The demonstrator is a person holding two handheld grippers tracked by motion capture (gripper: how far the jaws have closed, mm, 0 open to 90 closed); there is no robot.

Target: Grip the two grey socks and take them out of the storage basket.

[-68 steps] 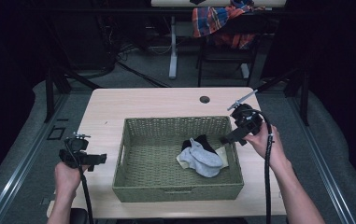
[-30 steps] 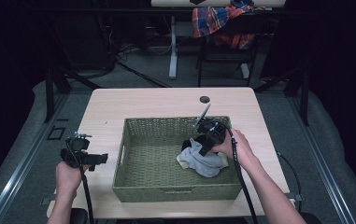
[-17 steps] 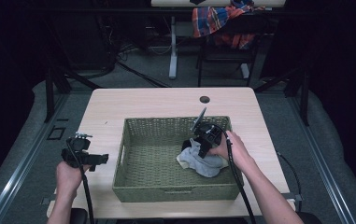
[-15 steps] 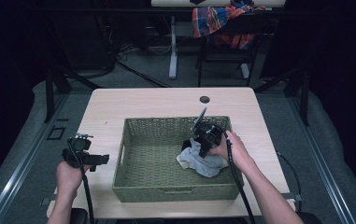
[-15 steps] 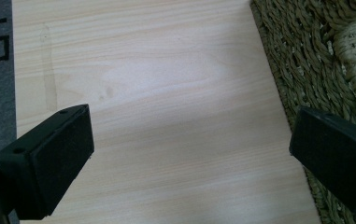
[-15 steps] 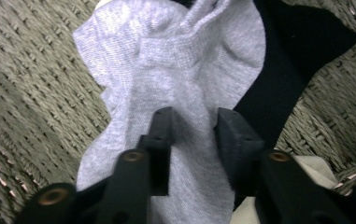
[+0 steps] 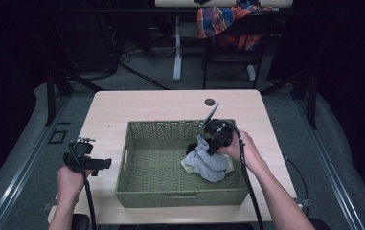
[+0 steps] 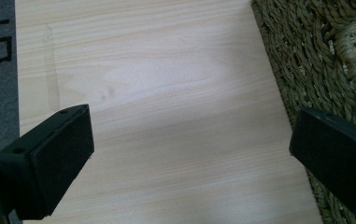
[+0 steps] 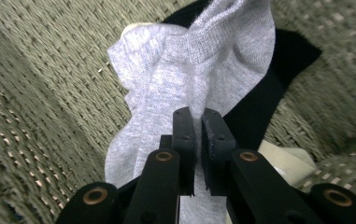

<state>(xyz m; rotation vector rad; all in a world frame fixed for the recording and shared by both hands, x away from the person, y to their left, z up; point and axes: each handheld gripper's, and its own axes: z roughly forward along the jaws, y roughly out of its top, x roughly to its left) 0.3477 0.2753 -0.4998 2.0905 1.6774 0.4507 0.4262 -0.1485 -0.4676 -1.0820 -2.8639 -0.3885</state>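
1. Your right gripper (image 7: 208, 146) is down inside the woven basket (image 7: 137, 182), at its right half, near the back wall; your right hand (image 7: 240, 151) holds it from the right side
2. In the right gripper view your right gripper (image 9: 196, 116) has its jaws nearly closed, pinching a fold of the grey sock (image 9: 189, 74) between them; the fabric is drawn up into the jaws
3. The grey sock (image 7: 209, 160) lies in the basket's right half on the woven floor, bunched, its upper end touching your gripper
4. A black sock (image 9: 278, 79) lies under and beside the grey one, sticking out to the right in the right gripper view; in the high view a dark bit (image 7: 190, 148) shows just left of the grey sock
5. A pale cream cloth piece (image 9: 288, 163) peeks out under the socks, also at the pile's lower edge (image 7: 186, 165) in the high view
6. Your left gripper (image 7: 98, 164) is off the basket's left side, near the table's left edge, held by your left hand (image 7: 70, 179)
7. In the left gripper view your left gripper (image 8: 189, 158) has jaws spread wide, nothing between them, bare table (image 8: 157, 93) below, basket wall (image 8: 297, 65) at the right
8. A small dark round thing (image 7: 210, 102) sits on the table behind the basket, apart from it
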